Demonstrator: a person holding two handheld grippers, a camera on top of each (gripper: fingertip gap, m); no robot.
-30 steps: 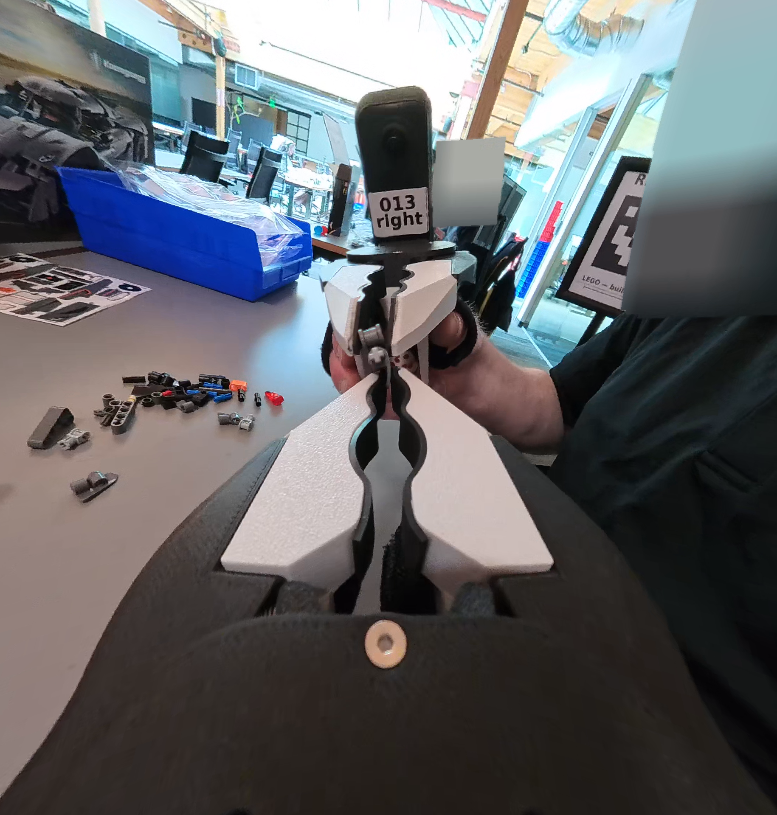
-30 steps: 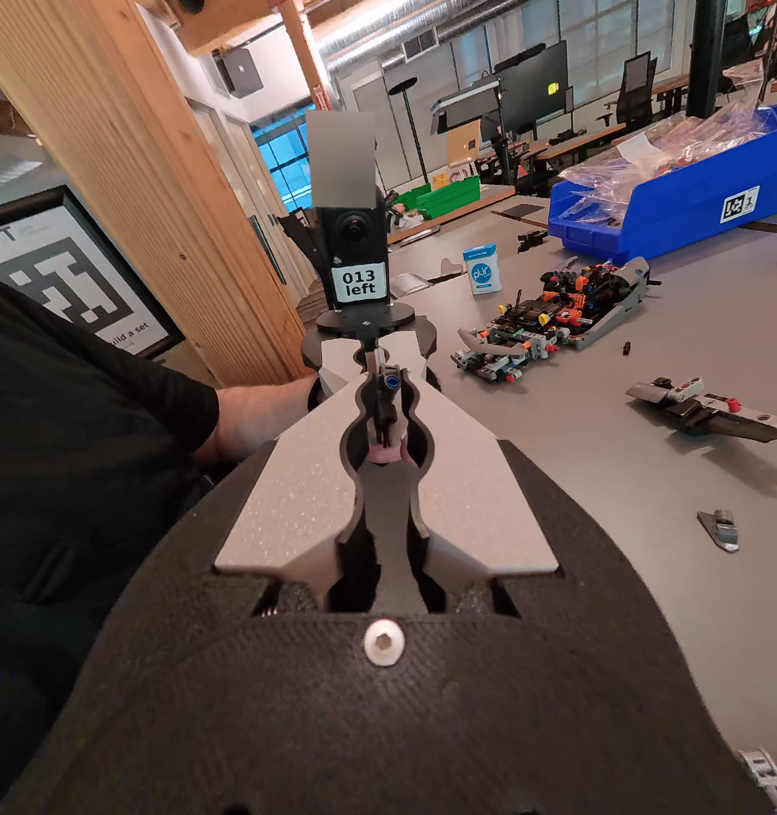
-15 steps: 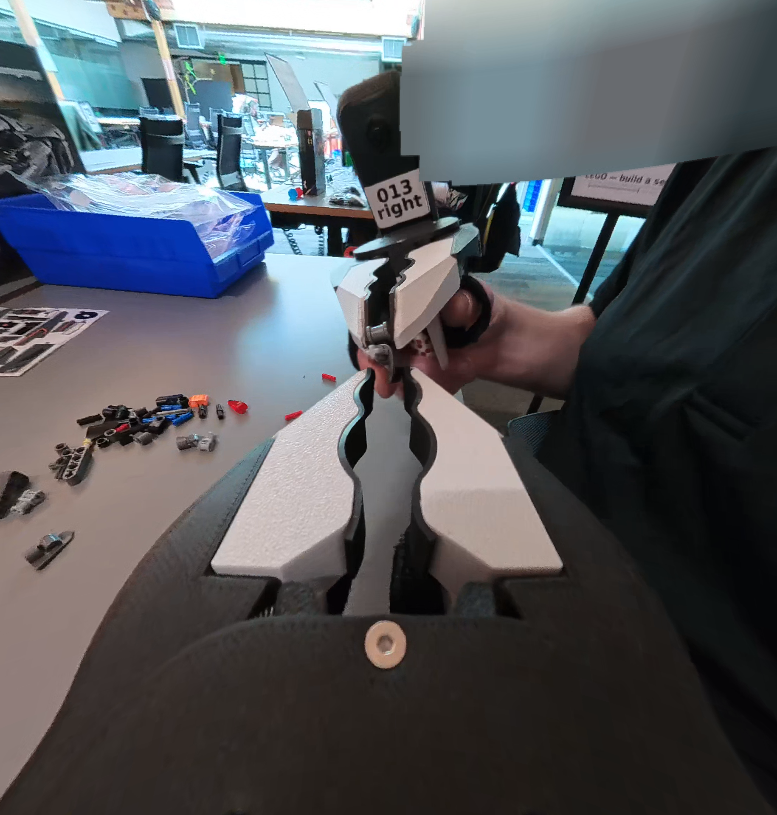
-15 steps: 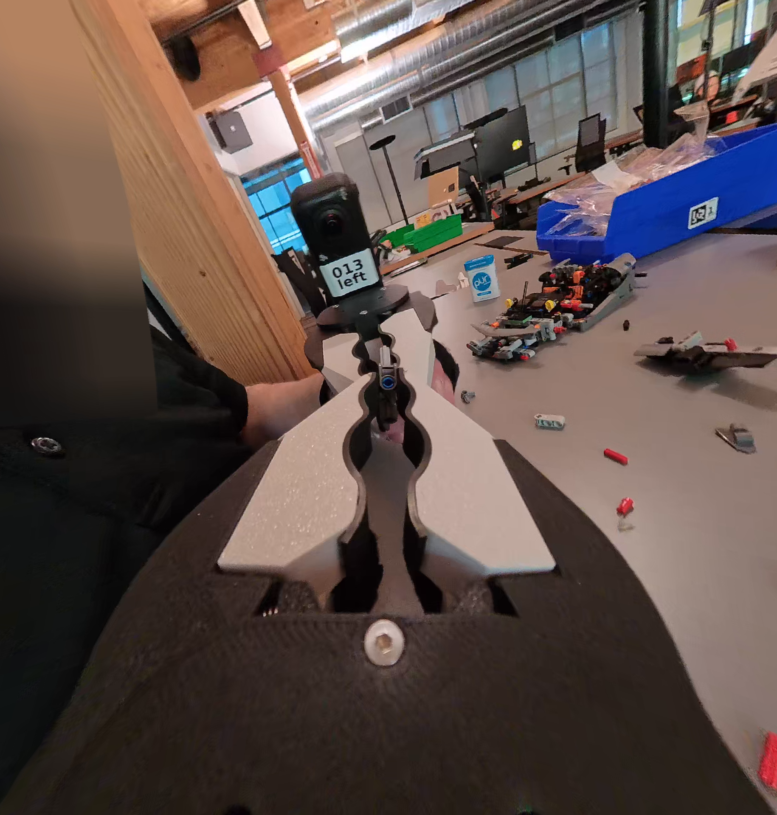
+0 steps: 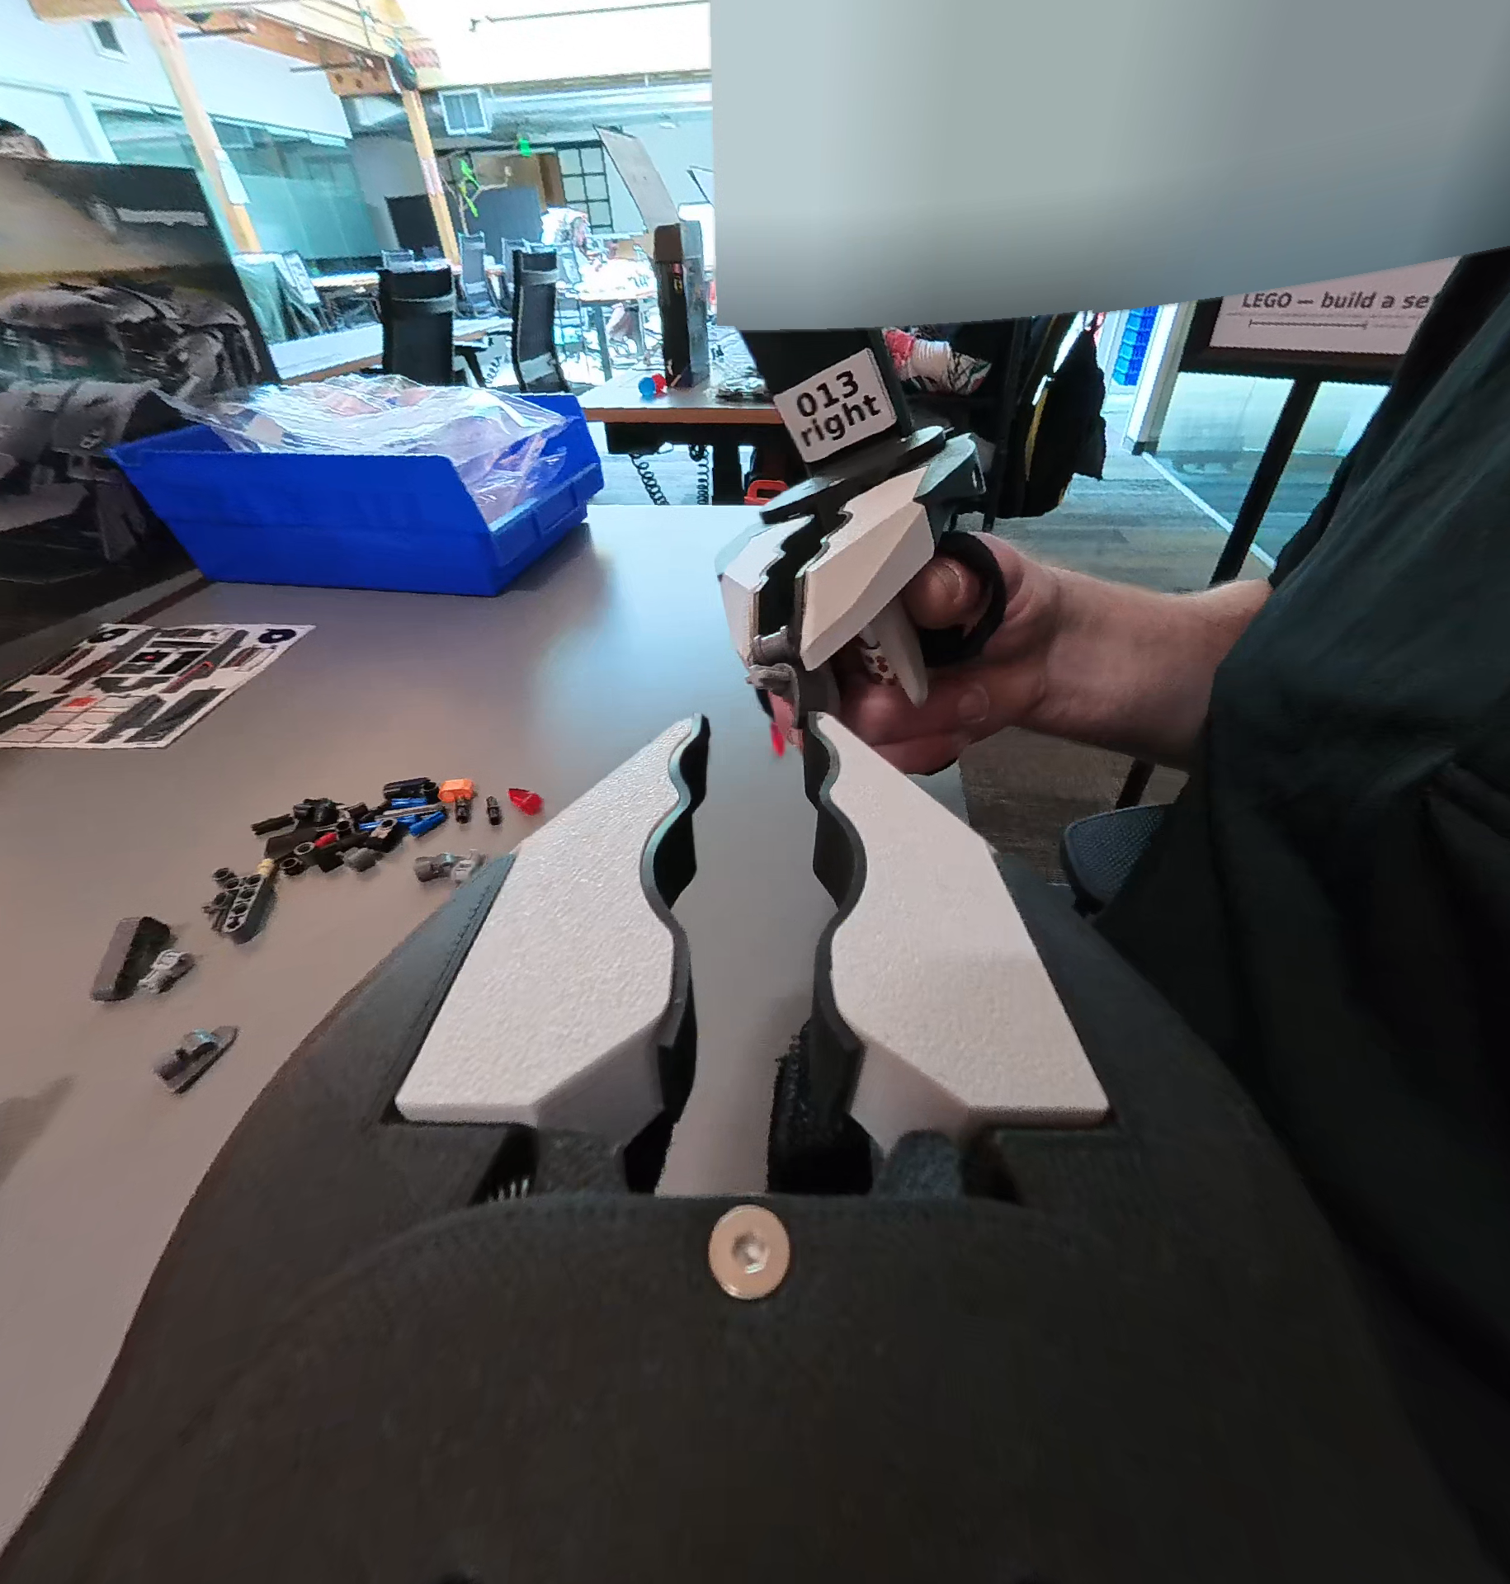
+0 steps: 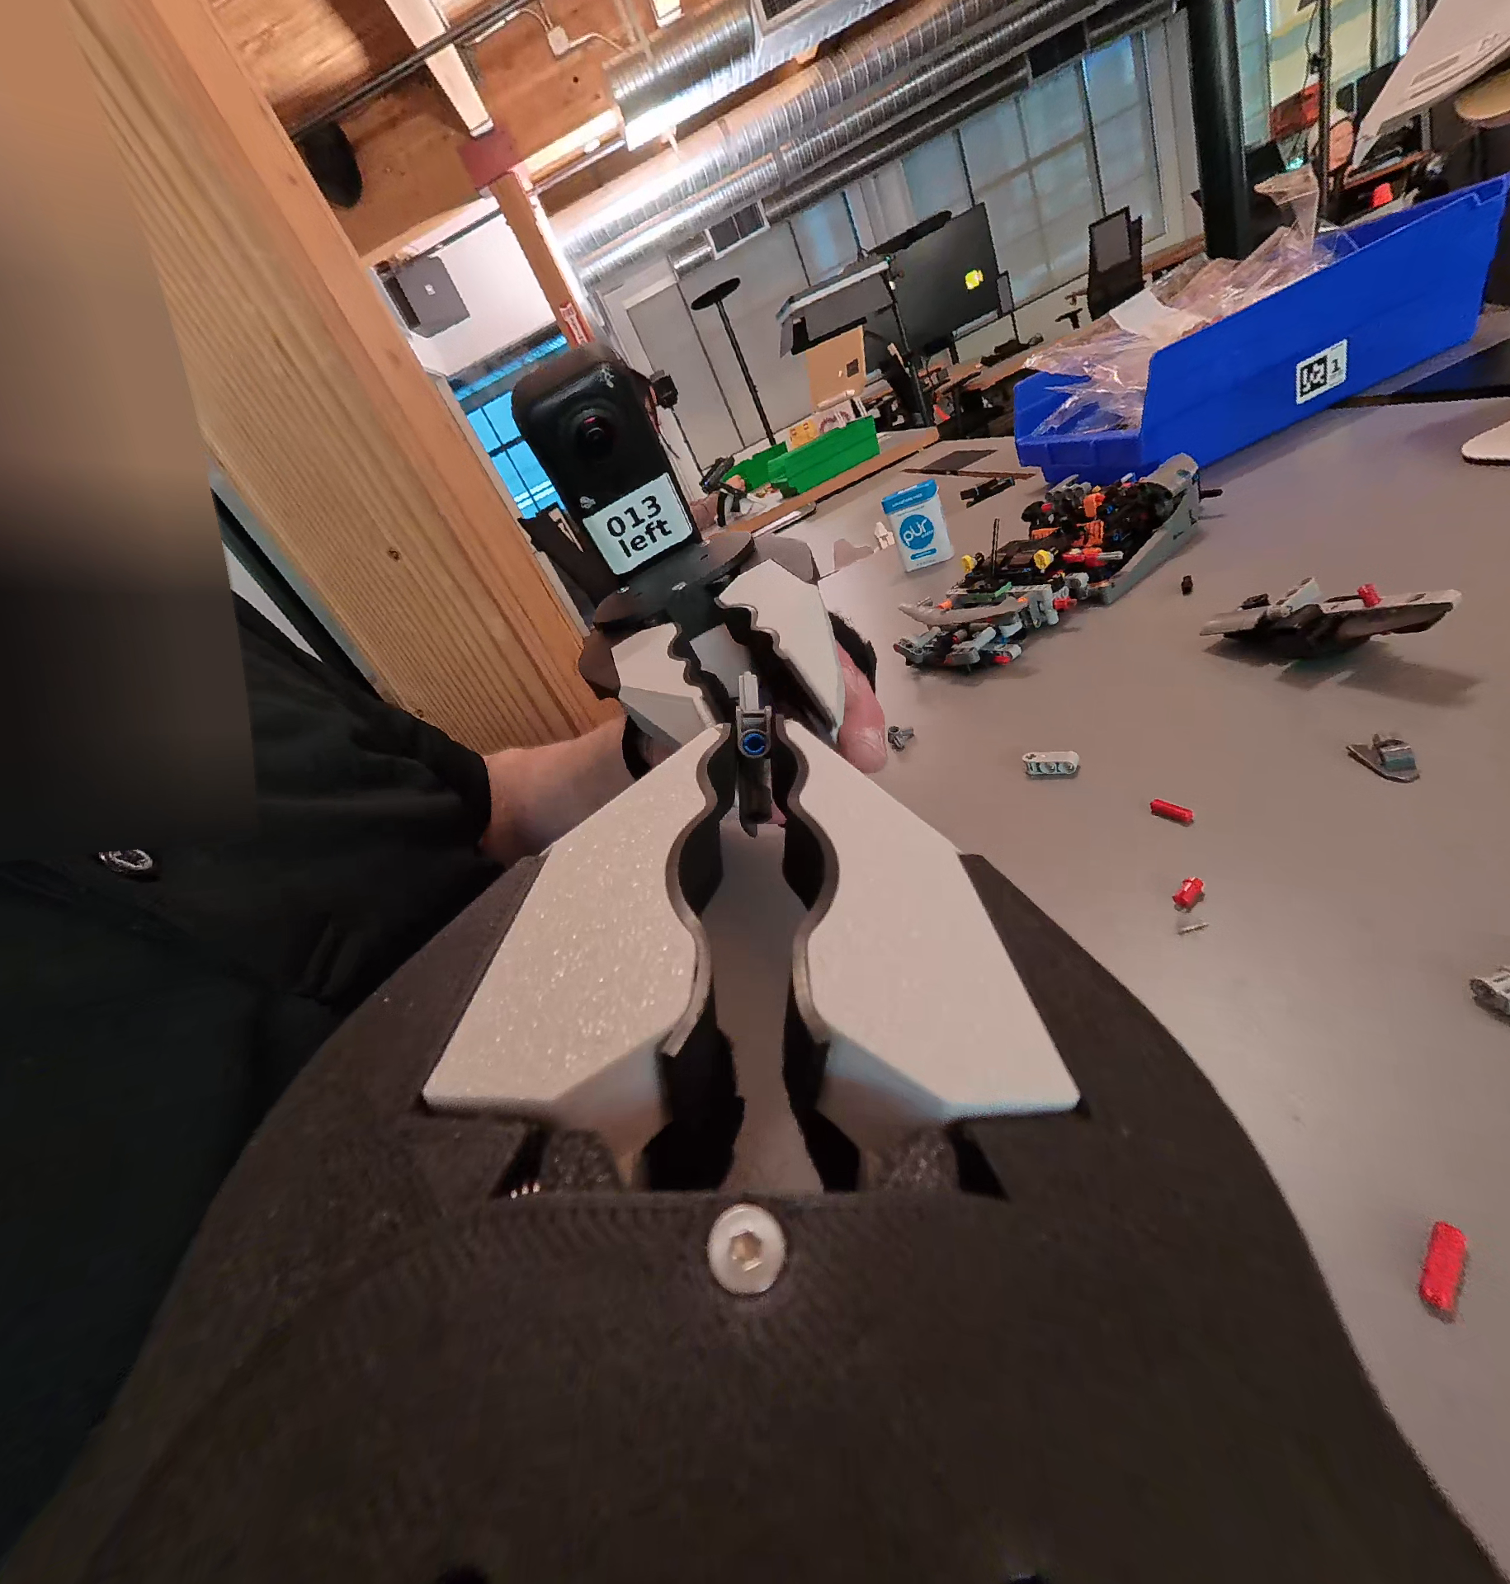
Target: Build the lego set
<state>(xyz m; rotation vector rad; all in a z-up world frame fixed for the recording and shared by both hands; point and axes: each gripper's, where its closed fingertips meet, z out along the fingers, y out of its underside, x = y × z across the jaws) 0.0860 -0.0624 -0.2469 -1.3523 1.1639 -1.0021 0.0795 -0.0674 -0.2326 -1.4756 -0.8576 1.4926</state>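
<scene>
The right gripper (image 6: 750, 754) is pinched on a small grey connector piece (image 6: 753, 759) with a blue pin, held up off the grey table (image 6: 1249, 986) — probably so the other tool can work on it. The left gripper (image 5: 756, 729) faces it, fingers spread with nothing between them. The half-built chassis (image 6: 1069, 557) lies well apart near the blue bin (image 6: 1334, 360); loose red pins (image 6: 1172, 810) and a heap of small parts (image 5: 366, 827) lie scattered — likely stock for later steps.
</scene>
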